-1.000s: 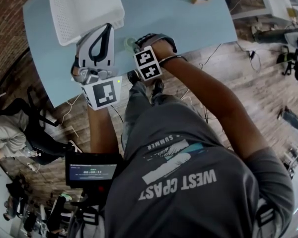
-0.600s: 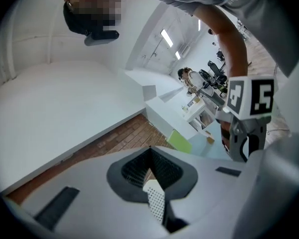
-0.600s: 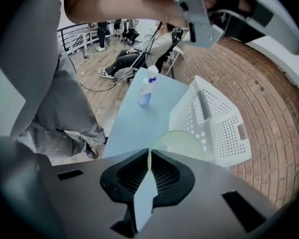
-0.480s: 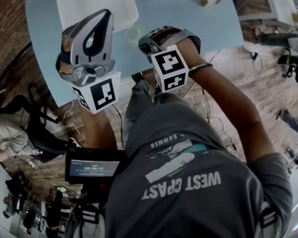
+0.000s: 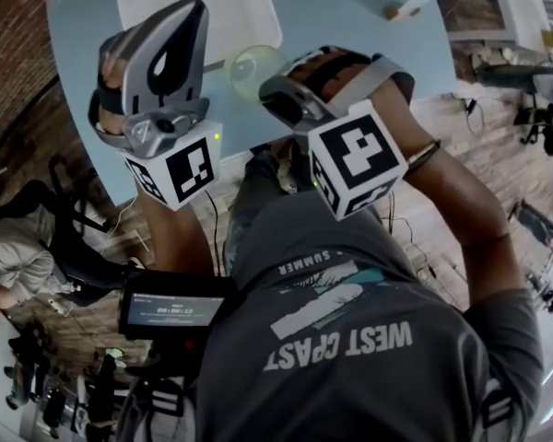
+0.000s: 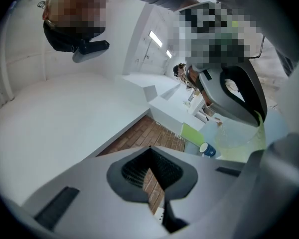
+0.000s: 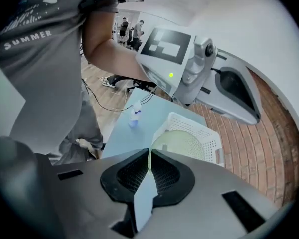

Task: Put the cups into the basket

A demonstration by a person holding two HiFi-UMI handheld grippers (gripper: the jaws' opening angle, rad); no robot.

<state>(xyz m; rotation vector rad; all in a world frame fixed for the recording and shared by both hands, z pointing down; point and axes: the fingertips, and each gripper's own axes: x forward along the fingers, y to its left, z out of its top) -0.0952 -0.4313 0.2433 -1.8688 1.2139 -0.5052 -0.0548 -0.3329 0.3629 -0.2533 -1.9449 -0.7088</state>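
The clear cup has come up off the light-blue table since a second ago, lifted with the right gripper, and it now hangs just beside the near corner of the white basket. That gripper's jaws are almost together, pinching the cup's thin wall at the rim, with the cup tilted out ahead of them. In the right gripper view the cup already lines up with the basket's opening. From here I'd carry it further in over the rim, lower it well inside, and only then let go, since so thin a hold could slip. The left gripper has risen too, pinched together on nothing, over the basket's near side; it should keep clear.
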